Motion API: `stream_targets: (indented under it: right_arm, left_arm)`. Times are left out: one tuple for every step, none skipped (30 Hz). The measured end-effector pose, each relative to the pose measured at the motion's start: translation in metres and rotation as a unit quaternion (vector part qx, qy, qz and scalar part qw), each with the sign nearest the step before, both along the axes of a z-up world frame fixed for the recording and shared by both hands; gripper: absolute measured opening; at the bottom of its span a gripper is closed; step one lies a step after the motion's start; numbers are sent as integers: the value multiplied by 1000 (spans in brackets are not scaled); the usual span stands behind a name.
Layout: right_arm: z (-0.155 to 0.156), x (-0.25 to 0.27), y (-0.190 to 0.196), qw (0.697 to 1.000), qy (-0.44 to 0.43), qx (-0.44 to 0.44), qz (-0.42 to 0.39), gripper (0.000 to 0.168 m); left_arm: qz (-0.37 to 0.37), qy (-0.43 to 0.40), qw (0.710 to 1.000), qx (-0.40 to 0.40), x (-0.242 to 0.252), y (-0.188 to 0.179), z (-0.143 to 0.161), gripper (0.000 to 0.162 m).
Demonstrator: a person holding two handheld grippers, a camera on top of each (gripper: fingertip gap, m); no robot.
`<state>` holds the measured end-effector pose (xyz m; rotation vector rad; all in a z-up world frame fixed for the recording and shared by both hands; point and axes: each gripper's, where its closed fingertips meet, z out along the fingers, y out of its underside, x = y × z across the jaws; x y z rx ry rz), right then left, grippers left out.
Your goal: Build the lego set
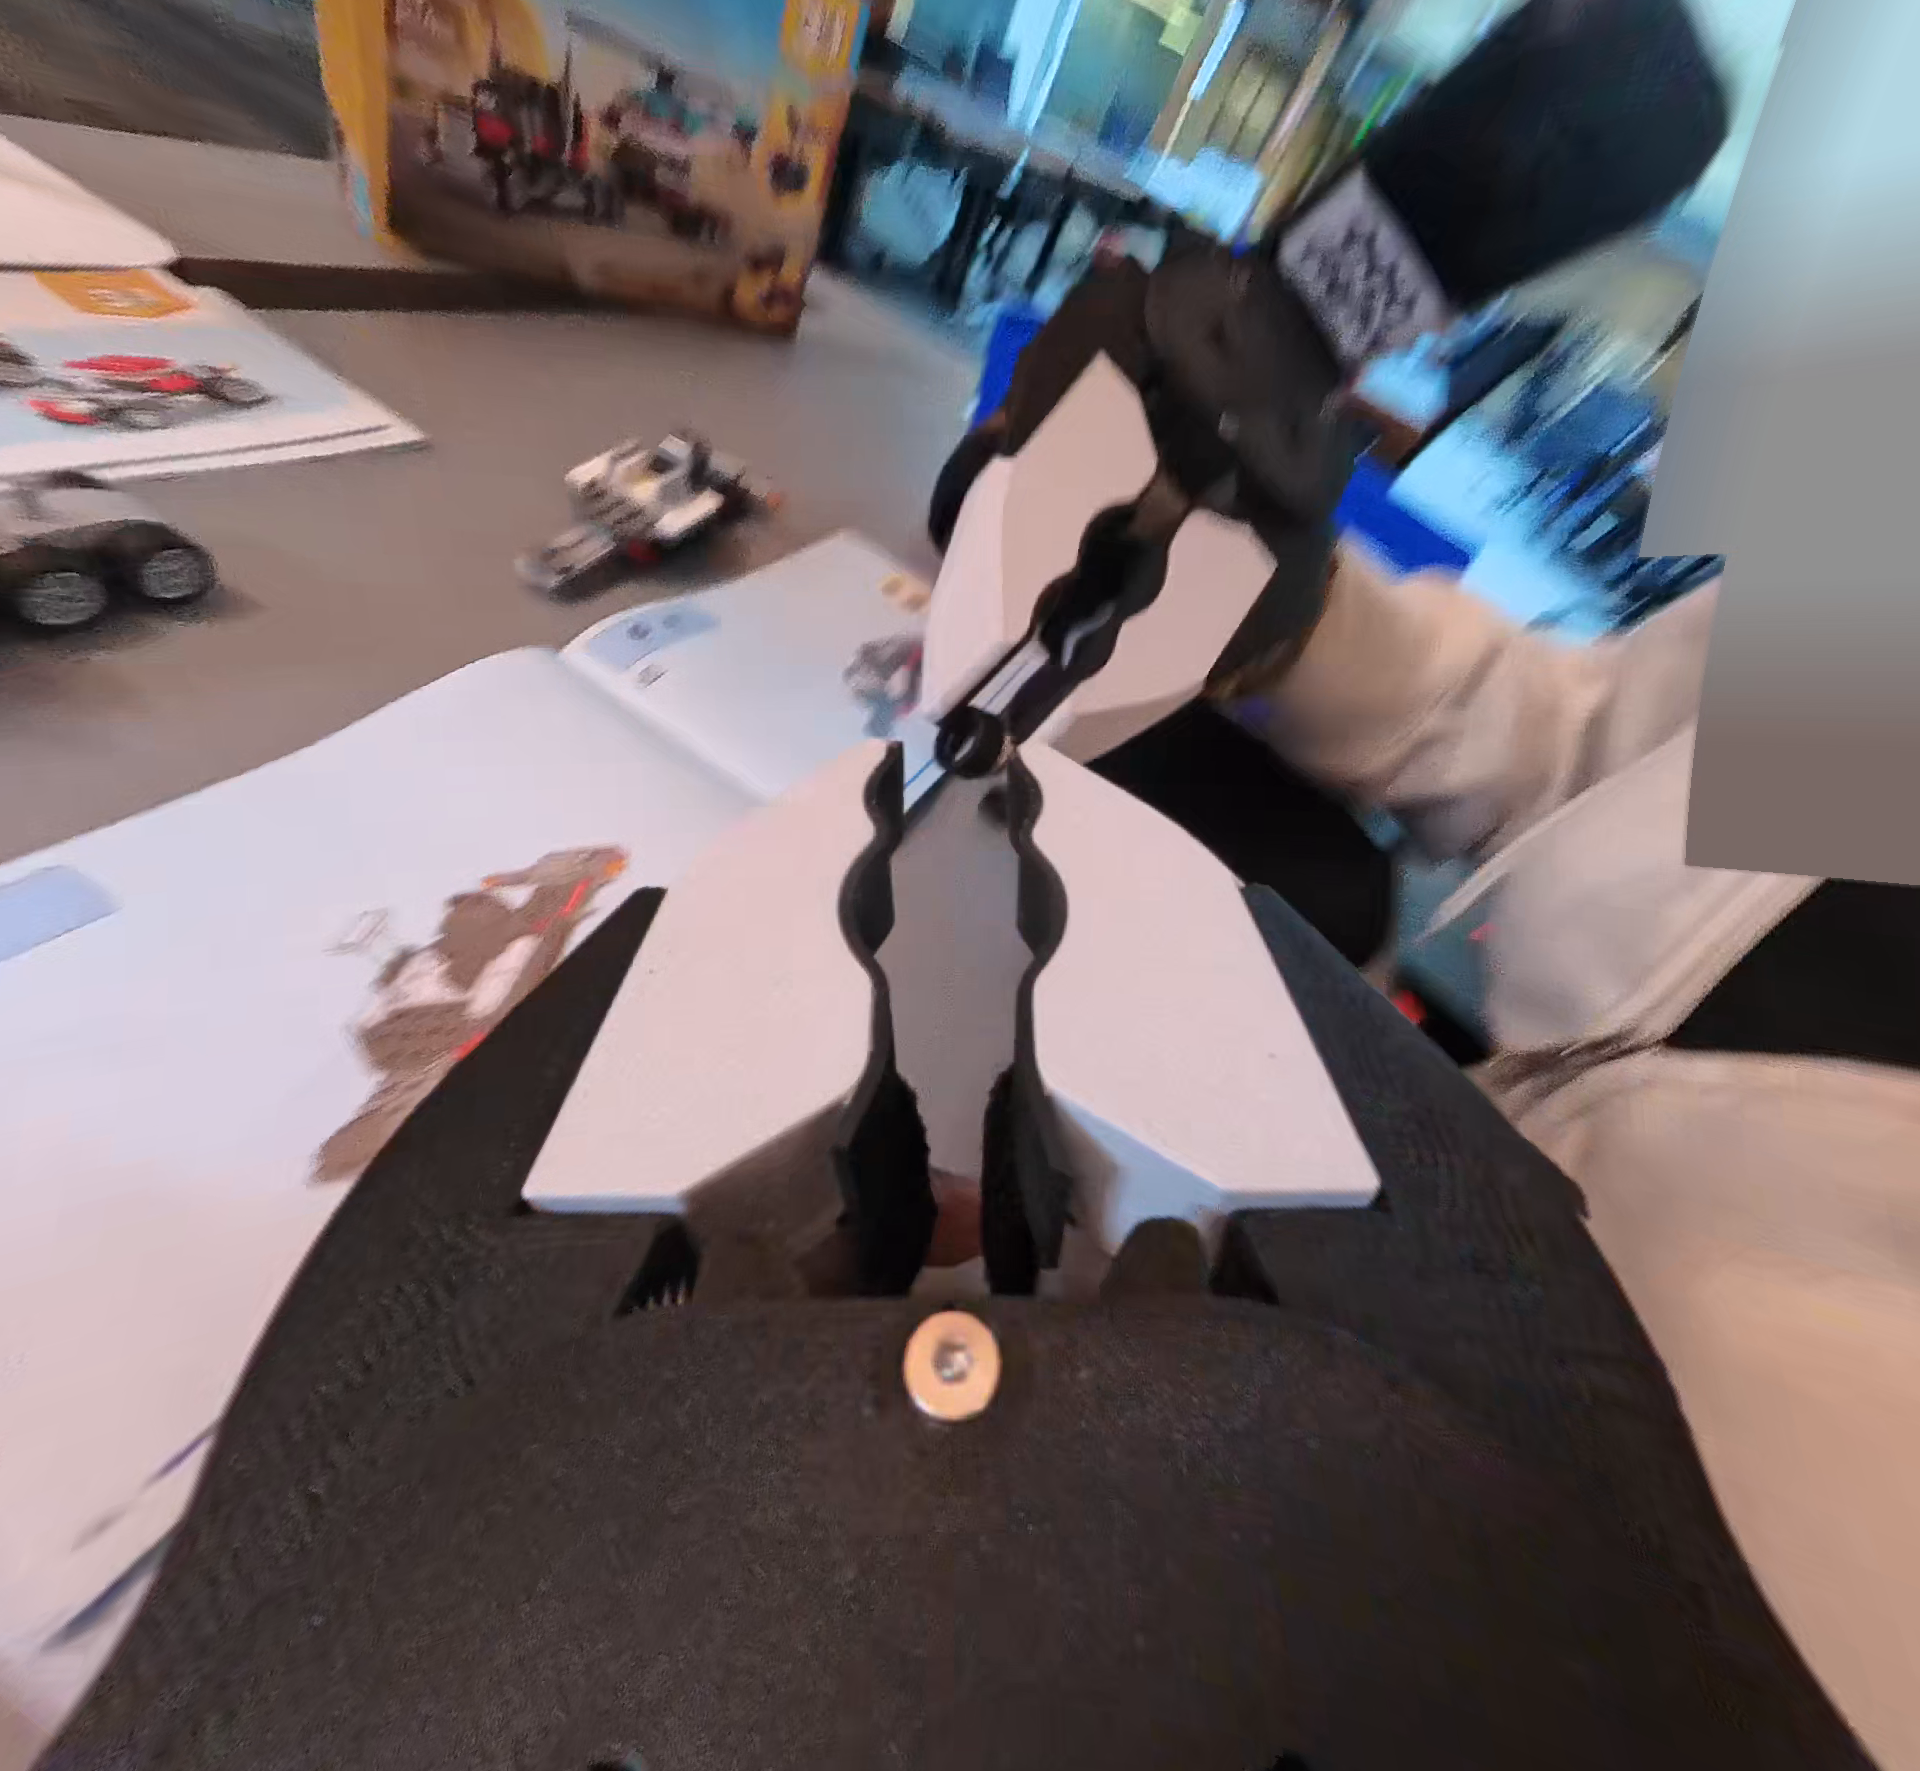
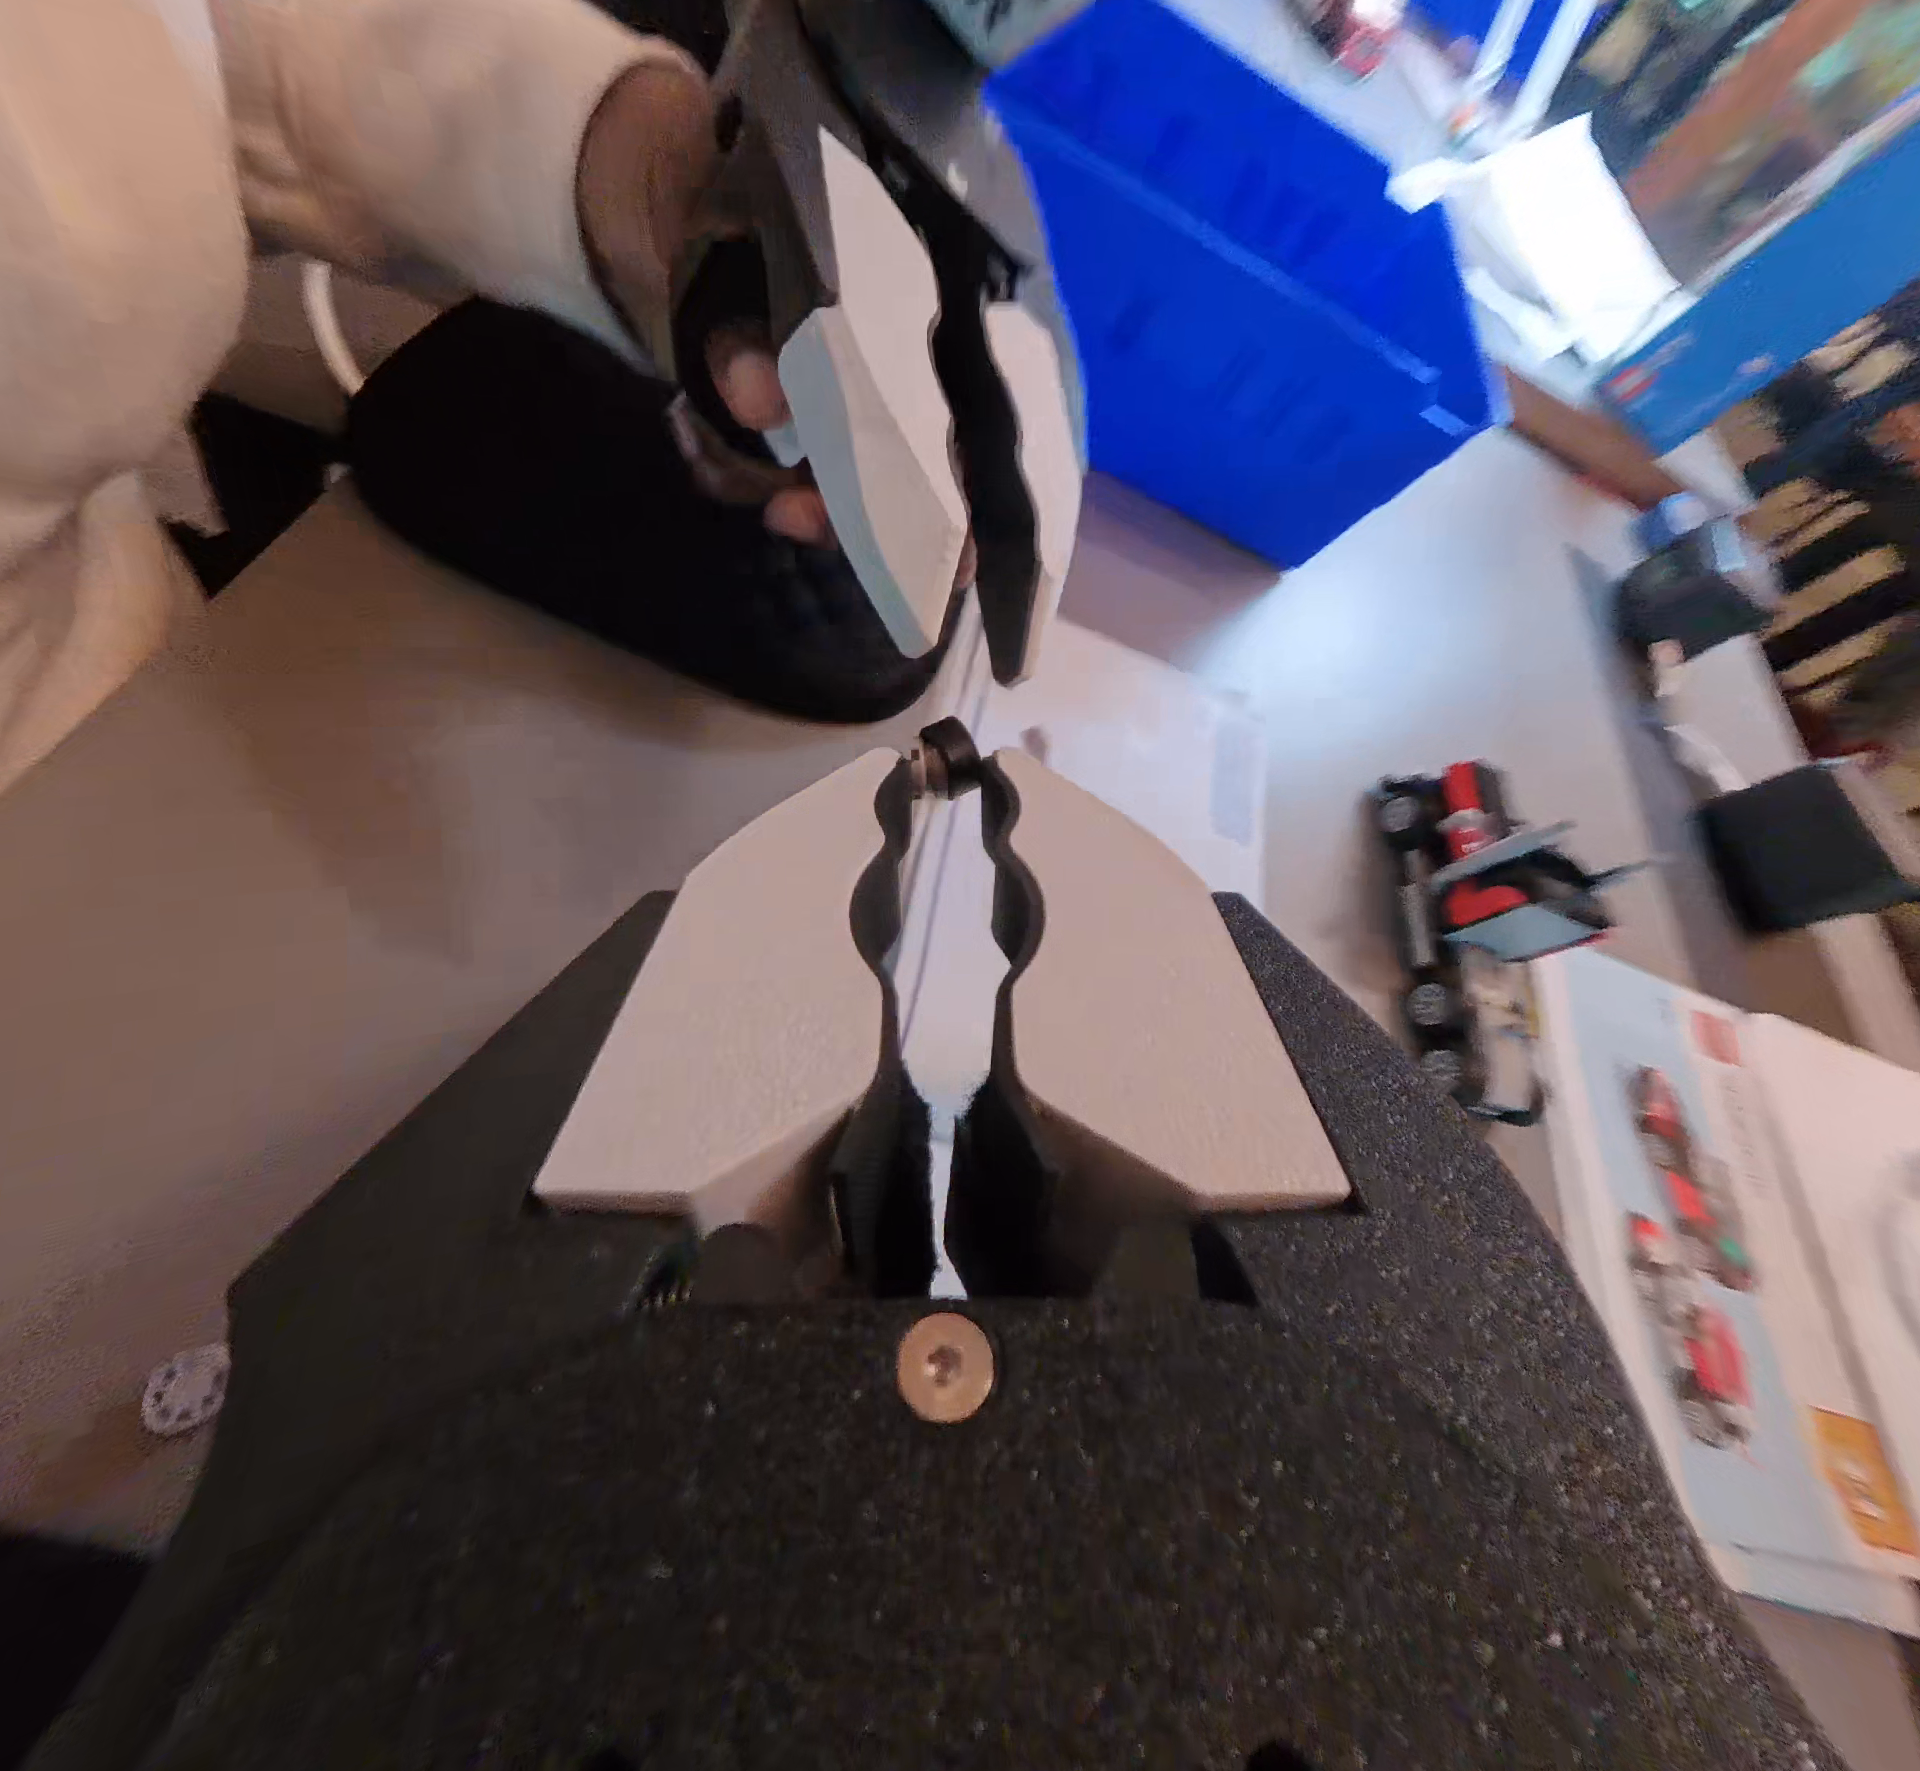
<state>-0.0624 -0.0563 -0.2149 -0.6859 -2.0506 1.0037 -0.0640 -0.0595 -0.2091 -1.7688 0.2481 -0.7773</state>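
My right gripper (image 2: 948, 771) is shut on a small black round lego piece (image 2: 951, 757), pinched at its fingertips above the table. In the left wrist view the right gripper (image 1: 961, 719) comes down from the upper right with the black piece (image 1: 971, 745) at its tip. My left gripper (image 1: 951, 765) points tip to tip at it, jaws a narrow gap apart, with nothing seen between them. In the right wrist view the left gripper (image 2: 982, 667) hangs just above the piece without touching it. Both are over an open instruction booklet (image 1: 416, 817).
A lego box (image 1: 603, 80) stands at the back. A small white model (image 1: 655, 506) and a wheeled model (image 1: 83, 563) sit on the table. A red and black truck (image 2: 1455, 900), another booklet (image 2: 1766, 1254), a blue bin (image 2: 1247, 287) and a black pouch (image 2: 582, 516) lie nearby.
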Motion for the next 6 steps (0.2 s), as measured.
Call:
stream_targets:
  right_arm:
    - [8, -1, 0, 1000, 18, 4, -8, 12]
    - [14, -1, -1, 999, 34, 9, -12, 12]
    - [20, -2, -2, 998, 50, 16, -19, 12]
    - [25, -2, -2, 998, 62, 24, -23, 13]
    - [29, -2, -2, 996, 72, 33, -27, 13]
    - [32, -1, -3, 995, 82, 42, -29, 12]
  left_arm:
    - [-11, -51, 999, 2, 2, 1, 8, 20]
    - [-26, -90, 996, 1, 5, 2, 14, 21]
    - [-39, -115, 993, -1, 9, 2, 18, 22]
    - [-49, -133, 990, -4, 13, 3, 20, 23]
    - [-56, -149, 987, -6, 15, 5, 22, 23]
    - [-63, -168, 984, -6, 18, 6, 24, 23]
